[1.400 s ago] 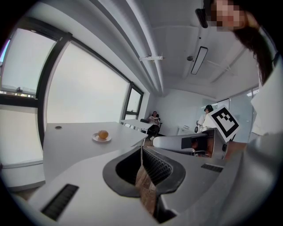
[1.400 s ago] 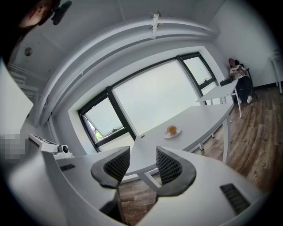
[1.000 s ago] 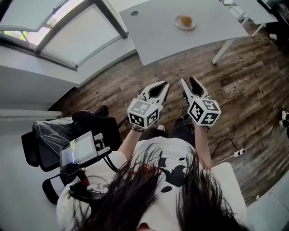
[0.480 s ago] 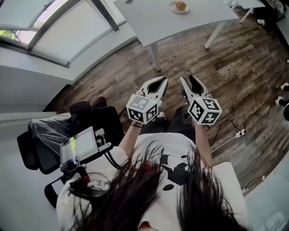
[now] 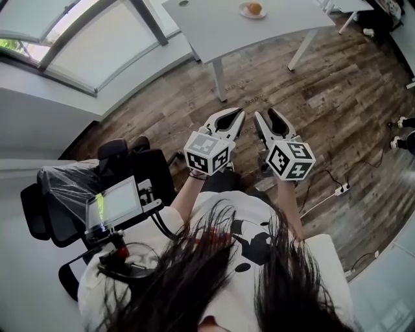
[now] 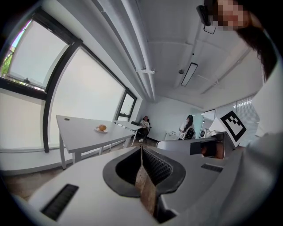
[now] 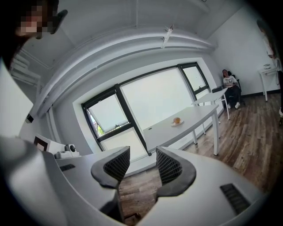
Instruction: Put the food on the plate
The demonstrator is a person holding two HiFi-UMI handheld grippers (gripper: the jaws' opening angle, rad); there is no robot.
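Observation:
An orange piece of food (image 5: 254, 8) lies on a small white plate (image 5: 244, 11) on the far side of a grey table (image 5: 214, 29). The same food (image 6: 102, 128) (image 7: 177, 120) shows far off in both gripper views. I hold both grippers close to my body over the wood floor, well short of the table. My left gripper (image 5: 238, 115) (image 6: 142, 149) is shut, its pads pressed together with nothing in them. The jaws of my right gripper (image 5: 266, 115) (image 7: 143, 158) stand a little apart, with only floor showing between them.
A black chair (image 5: 65, 194) wrapped in plastic and a stand with a small screen (image 5: 117, 204) are at my left. A power strip (image 5: 340, 189) and cable lie on the floor at right. Large windows (image 5: 78, 39) line the wall. Two people (image 6: 143, 123) (image 6: 188, 126) sit far off.
The table with the plate has slid up towards the top edge of the head view. Both grippers keep the same pose in front of me.

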